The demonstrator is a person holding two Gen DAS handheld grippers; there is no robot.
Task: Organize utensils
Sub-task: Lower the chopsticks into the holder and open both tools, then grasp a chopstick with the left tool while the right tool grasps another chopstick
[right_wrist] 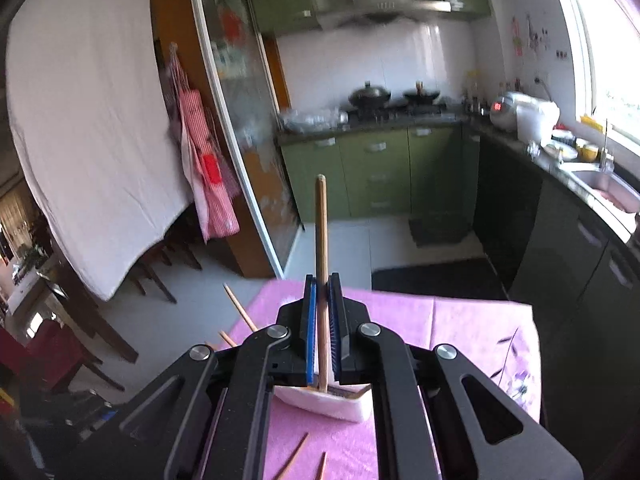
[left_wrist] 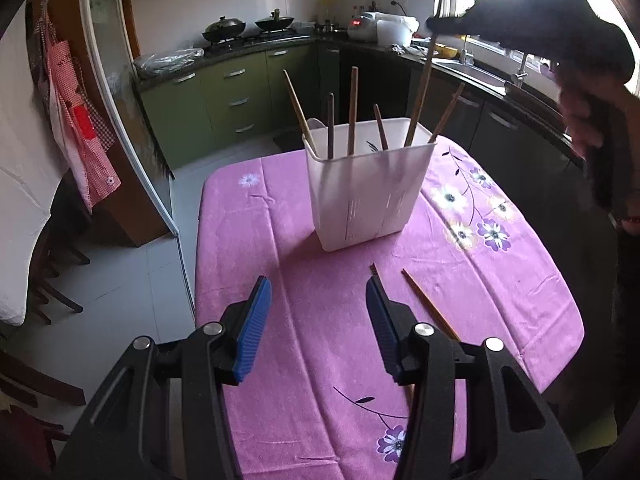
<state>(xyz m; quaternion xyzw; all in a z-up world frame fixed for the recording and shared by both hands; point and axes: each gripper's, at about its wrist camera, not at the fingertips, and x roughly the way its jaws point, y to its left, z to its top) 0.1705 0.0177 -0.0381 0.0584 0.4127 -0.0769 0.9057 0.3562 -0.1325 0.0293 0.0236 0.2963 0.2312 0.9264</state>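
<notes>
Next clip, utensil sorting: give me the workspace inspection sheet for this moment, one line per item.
Surface: table under a pink floral tablecloth.
Job's things: white utensil holder upright mid-table with several chopsticks standing in it; loose chopstick lying flat on the cloth beside the left gripper; another partly hidden behind its right finger.
Clutter: nothing seen on the table.
Grippers: left gripper open, empty, above the cloth; right gripper shut on held chopstick, upright over the holder.
Cables: nothing seen.
Surroundings: green kitchen cabinets, stove with woks, sink, hanging apron.
</notes>
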